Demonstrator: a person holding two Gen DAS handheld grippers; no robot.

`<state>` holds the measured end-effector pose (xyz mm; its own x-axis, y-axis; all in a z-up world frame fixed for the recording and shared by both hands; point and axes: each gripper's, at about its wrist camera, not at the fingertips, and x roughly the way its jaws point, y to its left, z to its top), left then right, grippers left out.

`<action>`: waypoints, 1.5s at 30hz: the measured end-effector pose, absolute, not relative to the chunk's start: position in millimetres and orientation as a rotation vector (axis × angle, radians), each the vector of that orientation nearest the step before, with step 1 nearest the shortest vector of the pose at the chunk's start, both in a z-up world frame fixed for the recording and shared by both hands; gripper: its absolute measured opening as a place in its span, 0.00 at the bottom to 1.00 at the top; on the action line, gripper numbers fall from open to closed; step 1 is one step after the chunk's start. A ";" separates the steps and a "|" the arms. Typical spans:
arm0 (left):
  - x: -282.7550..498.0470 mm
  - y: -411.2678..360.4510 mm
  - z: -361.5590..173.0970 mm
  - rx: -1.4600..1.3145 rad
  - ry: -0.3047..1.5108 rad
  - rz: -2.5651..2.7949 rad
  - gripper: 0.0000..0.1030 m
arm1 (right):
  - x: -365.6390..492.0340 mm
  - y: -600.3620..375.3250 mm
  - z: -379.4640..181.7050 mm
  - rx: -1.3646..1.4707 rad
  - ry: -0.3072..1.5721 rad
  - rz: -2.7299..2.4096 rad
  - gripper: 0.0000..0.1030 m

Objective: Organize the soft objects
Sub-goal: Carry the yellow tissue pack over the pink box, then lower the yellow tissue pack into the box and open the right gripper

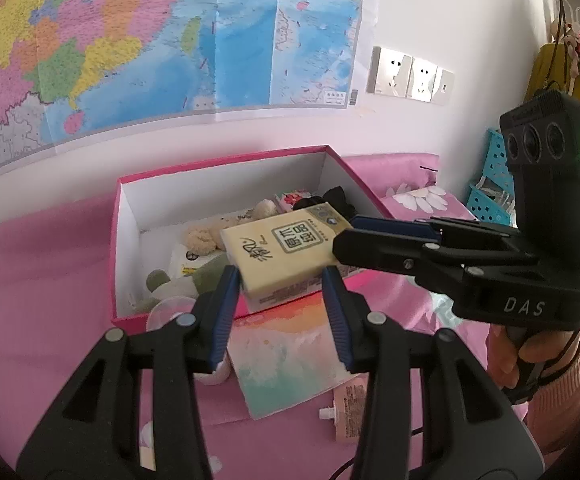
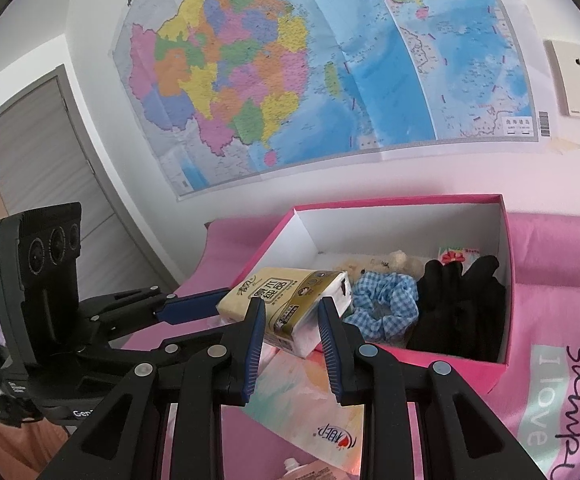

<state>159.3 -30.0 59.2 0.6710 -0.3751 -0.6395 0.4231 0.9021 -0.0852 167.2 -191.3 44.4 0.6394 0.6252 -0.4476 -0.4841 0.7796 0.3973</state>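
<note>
one left gripper (image 1: 282,292), black with blue pads: jaws narrow, set on the short ends of one yellow plastic-wrapped tissue pack (image 1: 286,258); pads press its sides.
one right gripper (image 2: 290,320), same make: jaws narrow, clamped across the same tissue pack (image 2: 290,304) from the other side. the pack is held by both grippers, tilted, above the near rim of the box.
one hand (image 1: 506,356) in a pink knit sleeve, gripping the right gripper's handle.
one flat pastel-printed soft pack (image 1: 286,360), lying on the cloth just in front of the box, under the grippers.
one small pink tube with a white cap (image 1: 344,412), lying on the cloth beside the flat pack.
one pink cloth (image 1: 50,280) covering the surface, with flower print and lettering.
one open rectangular box, pink outside and white inside (image 1: 119,240), standing on the cloth. contents, counted as far as they show:
- one blue-and-white gingham scrunchie (image 2: 384,306), touching the tissue pack's end;
- one pair of black gloves (image 2: 458,312), at the right end;
- one beige plush bear (image 2: 398,262), behind the scrunchie;
- one small flower-printed packet (image 2: 454,254), at the back wall;
- one green-and-white soft item (image 1: 174,282), at the left end; kind unclear.
one blue perforated plastic basket (image 1: 490,184), at the far right.
three white wall sockets (image 1: 410,76) in a row.
one large coloured wall map (image 2: 290,72), above the box.
</note>
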 end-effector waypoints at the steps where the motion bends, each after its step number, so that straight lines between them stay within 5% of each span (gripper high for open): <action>1: 160.4 -29.9 59.3 0.072 0.703 -0.449 0.43 | 168.7 -191.2 44.7 0.251 0.603 0.640 0.27; 45: 227.5 -5.4 32.7 -0.021 0.800 -0.409 0.43 | 236.2 -170.2 25.7 0.257 0.672 0.622 0.27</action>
